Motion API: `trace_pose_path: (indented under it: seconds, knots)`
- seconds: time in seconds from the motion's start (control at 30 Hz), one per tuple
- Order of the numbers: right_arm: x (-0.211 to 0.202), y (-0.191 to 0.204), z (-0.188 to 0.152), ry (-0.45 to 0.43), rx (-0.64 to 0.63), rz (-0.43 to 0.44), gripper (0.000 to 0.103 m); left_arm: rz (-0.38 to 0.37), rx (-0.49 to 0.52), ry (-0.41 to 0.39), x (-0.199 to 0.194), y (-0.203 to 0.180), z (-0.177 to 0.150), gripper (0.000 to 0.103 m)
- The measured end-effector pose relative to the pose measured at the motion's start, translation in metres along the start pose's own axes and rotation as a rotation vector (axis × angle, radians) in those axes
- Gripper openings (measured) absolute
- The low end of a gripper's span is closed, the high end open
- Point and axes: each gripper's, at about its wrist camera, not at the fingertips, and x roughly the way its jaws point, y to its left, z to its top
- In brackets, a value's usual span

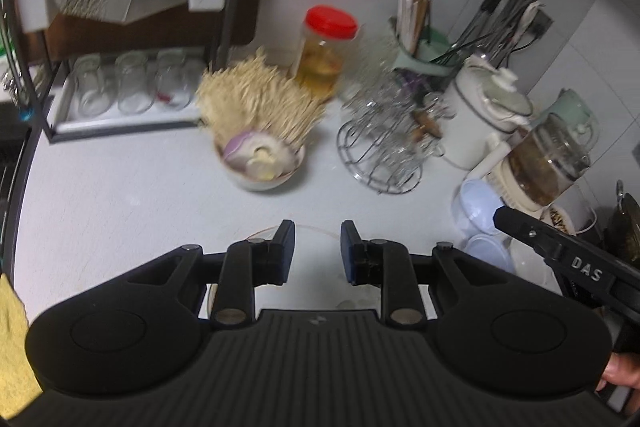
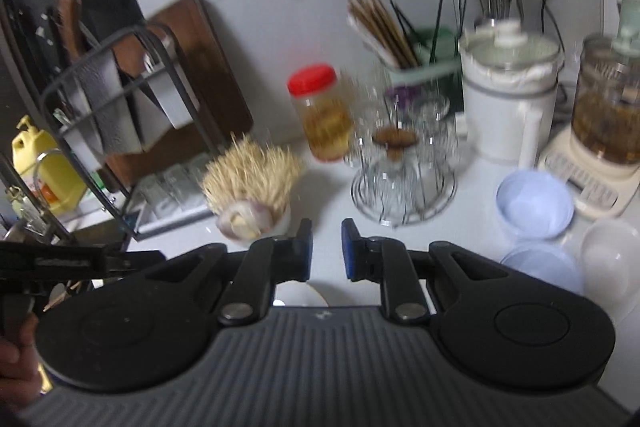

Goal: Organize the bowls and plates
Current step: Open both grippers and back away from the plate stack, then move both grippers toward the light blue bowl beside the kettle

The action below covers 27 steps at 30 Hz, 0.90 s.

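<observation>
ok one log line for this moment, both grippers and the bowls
left gripper: narrowly open, empty | right gripper: narrowly open, empty | pale blue plastic bowl: on white counter

Red lid (image 2: 312, 79) on amber jar (image 2: 327, 131); pale blue bowls (image 2: 534, 205); white counter (image 1: 120, 203); blue-padded black fingers (image 2: 306, 247)

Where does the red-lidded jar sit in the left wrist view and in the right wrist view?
Left wrist: red-lidded jar stands above centre, behind the bundle of sticks.
Right wrist: the jar stands at centre, right of the bundle.
Shared landmark: the wire glass rack, right of the jar in both.
</observation>
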Motion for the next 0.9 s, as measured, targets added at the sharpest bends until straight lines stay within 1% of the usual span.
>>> trace_pose_path:
  seconds: [0.17, 0.37, 0.57, 0.77, 0.9]
  knots:
    - [-0.026, 0.001, 0.004, -0.038, -0.021, -0.008, 0.018, -0.008, 0.026, -0.037, -0.017, -0.022, -0.001, 0.027]
    - [-0.043, 0.0, -0.002, -0.042, -0.03, -0.014, 0.018, -0.017, 0.05, -0.033, -0.027, -0.039, -0.012, 0.027]
    - [-0.047, 0.003, -0.014, -0.009, -0.01, -0.03, 0.018, -0.044, 0.059, 0.011, -0.02, -0.036, -0.022, 0.027]
    - [-0.05, 0.012, -0.02, -0.01, 0.035, -0.088, 0.018, -0.106, 0.087, 0.033, -0.012, -0.029, -0.018, 0.027]
    - [-0.054, 0.017, -0.02, -0.021, 0.062, -0.138, 0.018, -0.141, 0.128, 0.034, -0.01, -0.028, -0.012, 0.027]
